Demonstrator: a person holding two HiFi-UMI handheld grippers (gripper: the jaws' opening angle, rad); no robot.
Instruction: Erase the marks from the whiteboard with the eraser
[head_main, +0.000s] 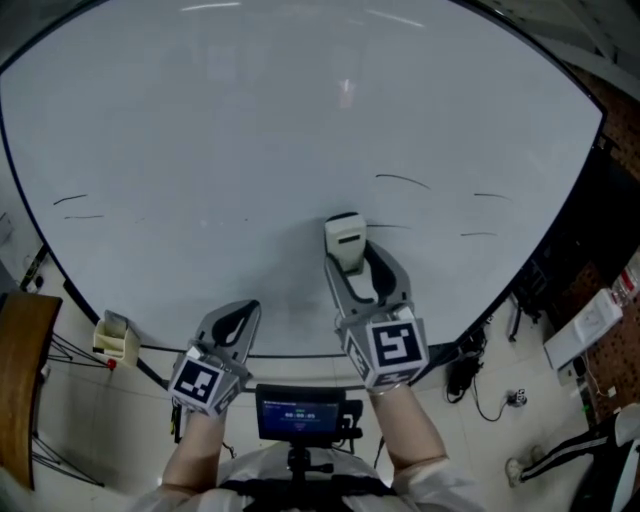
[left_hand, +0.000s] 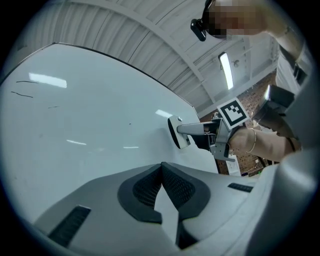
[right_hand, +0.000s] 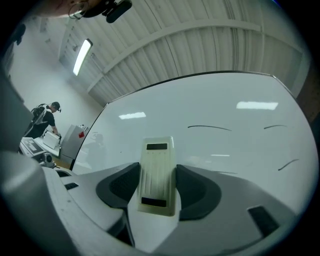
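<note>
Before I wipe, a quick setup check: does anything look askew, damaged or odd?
Nothing stands out. The right gripper holds the eraser straight against the whiteboard; the left gripper is shut and empty.

Glossy smooth whiteboard (head_main: 250, 130), cream ribbed plastic eraser (right_hand: 157, 175), matt grey plastic grippers with textured black jaws

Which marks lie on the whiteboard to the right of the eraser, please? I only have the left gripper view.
Observer: The head view shows several thin dark strokes right of the eraser.
Operator: How is the eraser held?
Observer: The right hand-held gripper is shut on its long sides, with its far end sticking out past the jaws.
Operator: Is anything beside my gripper?
Observer: A small pale box sits by the lower left edge of the whiteboard, left of the left hand-held gripper.
</note>
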